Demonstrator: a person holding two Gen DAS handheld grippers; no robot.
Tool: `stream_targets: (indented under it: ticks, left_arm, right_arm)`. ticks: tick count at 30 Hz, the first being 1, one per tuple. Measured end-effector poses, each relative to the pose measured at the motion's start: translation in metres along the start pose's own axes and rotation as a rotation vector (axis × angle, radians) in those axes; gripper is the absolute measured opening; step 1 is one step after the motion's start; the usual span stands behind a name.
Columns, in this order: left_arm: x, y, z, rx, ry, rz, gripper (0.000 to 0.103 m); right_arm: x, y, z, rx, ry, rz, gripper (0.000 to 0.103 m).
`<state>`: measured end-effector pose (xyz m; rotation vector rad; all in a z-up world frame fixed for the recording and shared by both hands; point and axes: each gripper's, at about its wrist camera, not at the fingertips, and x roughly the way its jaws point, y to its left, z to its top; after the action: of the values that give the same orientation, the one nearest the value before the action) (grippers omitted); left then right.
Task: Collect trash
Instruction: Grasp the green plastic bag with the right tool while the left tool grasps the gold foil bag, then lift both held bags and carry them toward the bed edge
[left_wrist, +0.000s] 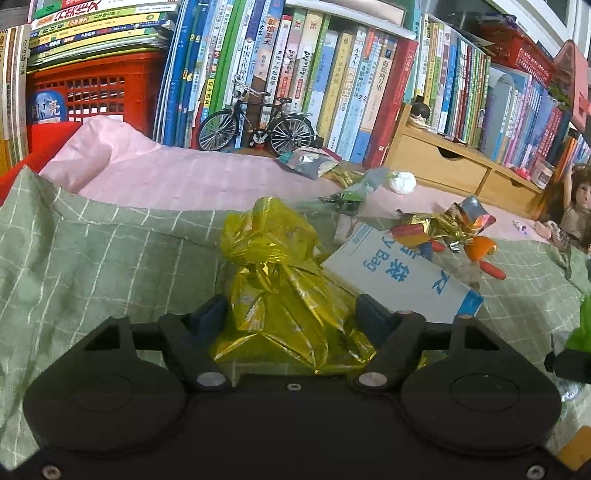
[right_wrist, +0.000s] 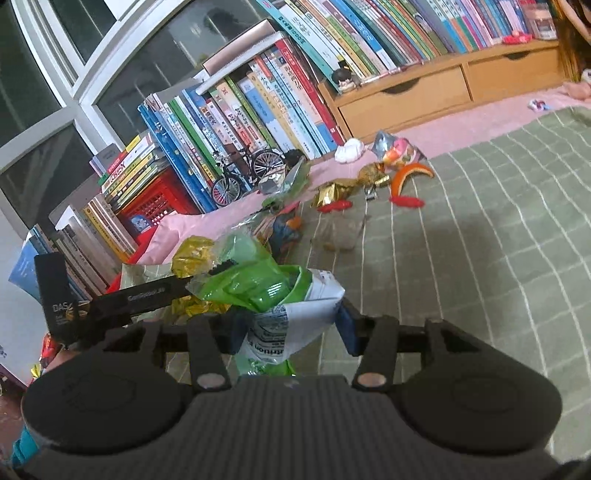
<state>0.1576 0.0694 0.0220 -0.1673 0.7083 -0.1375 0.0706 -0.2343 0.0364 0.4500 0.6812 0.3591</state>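
A crumpled gold foil bag (left_wrist: 284, 295) fills the gap between my left gripper's (left_wrist: 291, 314) fingers, which press on both its sides above the green checked cloth (left_wrist: 92, 258). My right gripper (right_wrist: 291, 332) is shut on a green and white snack bag (right_wrist: 266, 291). The left gripper's black body (right_wrist: 122, 299) shows beside it with the gold foil (right_wrist: 192, 254). More trash lies ahead: a grey paper bag with blue print (left_wrist: 399, 273), orange peel (right_wrist: 410, 173), red scraps (right_wrist: 406, 202), a white tissue ball (right_wrist: 349, 151), gold wrappers (right_wrist: 332, 190) and a clear plastic cup (right_wrist: 340, 232).
Rows of books (left_wrist: 332, 74) line the back, with a red crate (left_wrist: 92, 88), a model bicycle (left_wrist: 255, 122) and a wooden drawer unit (left_wrist: 443, 162). A doll (left_wrist: 576, 206) sits at the far right. Pink cloth (left_wrist: 184, 173) covers the rear of the surface.
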Motion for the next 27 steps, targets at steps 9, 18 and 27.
stream_targets:
  ticks: [9,18,27]
  left_arm:
    - [-0.032,0.009,0.003,-0.048,-0.075,-0.007,0.06]
    - [-0.087,-0.026,-0.002,0.208,-0.234,0.19,0.06]
    - [-0.1,-0.035,-0.019,0.191,-0.207,0.131,0.06]
  right_arm:
    - [-0.016,-0.003,-0.006,0.03,-0.019,0.009,0.056]
    - [-0.029,0.012,-0.014,-0.031,-0.036,-0.021,0.056]
    - [-0.032,0.019,-0.018,-0.006,-0.038,0.055,0.055]
